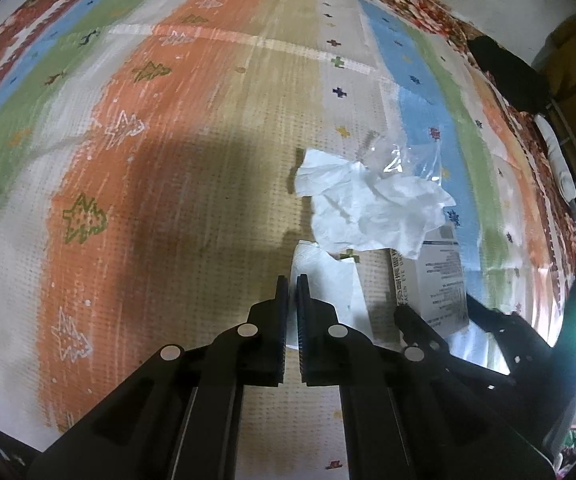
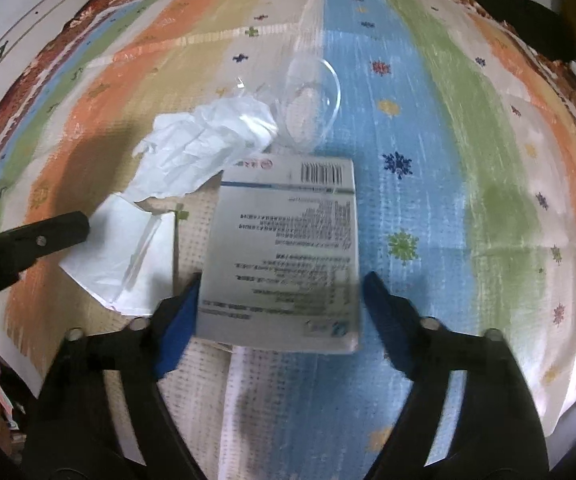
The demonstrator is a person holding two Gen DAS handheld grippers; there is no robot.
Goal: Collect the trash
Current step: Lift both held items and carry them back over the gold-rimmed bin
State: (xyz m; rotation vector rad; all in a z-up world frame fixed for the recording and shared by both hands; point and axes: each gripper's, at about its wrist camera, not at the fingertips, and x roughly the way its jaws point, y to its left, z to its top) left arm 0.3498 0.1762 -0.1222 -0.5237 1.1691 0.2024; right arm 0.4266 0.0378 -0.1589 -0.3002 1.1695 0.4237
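Trash lying on a striped mat

The mat (image 2: 427, 128) has orange, tan, white, blue and green stripes with little stars and trees. On it lie a crumpled white tissue (image 2: 204, 148), a flat folded white paper (image 2: 124, 252), a white printed box (image 2: 288, 248) and a clear plastic cup (image 2: 311, 100) on its side, all close together.

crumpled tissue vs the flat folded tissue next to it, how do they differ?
The crumpled tissue is bunched and wrinkled; the folded tissue lies flat with a straight crease. The crumpled tissue touches the clear plastic wrapper; the folded tissue lies nearer the cameras, beside the printed box, with the left gripper shut over it. Both are white, on the striped mat.
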